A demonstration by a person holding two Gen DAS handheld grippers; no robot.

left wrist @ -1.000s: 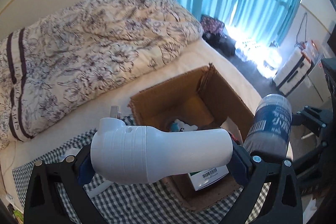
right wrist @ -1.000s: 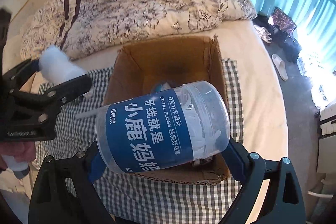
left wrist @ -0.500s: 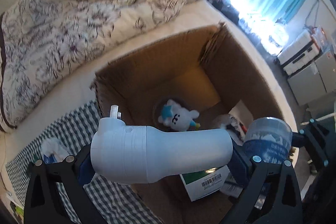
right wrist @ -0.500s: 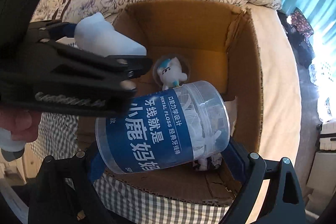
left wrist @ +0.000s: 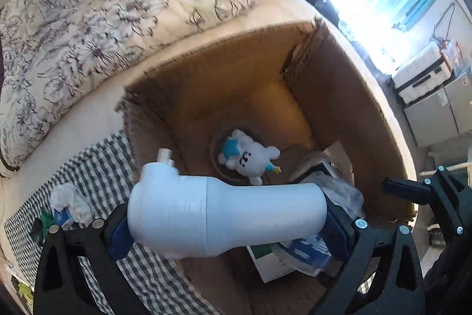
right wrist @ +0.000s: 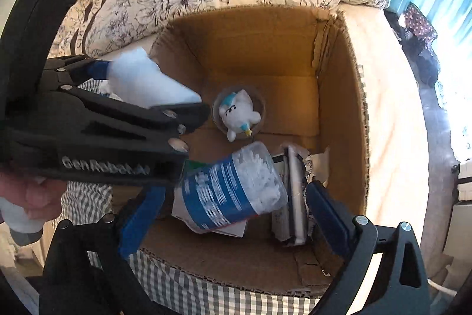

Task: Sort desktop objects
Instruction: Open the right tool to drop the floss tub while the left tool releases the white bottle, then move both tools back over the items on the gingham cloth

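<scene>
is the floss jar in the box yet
In. The floss jar lies tipped inside the box, free between the open right gripper.

The right hand-held gripper [right wrist: 236, 217] has spread its blue pads apart — the clear dental floss jar with the blue label [right wrist: 233, 191] has left them and now lies among the items in the brown cardboard box [right wrist: 339, 108]. Both views have moved closer over the box — its inside fills more of each.
</scene>
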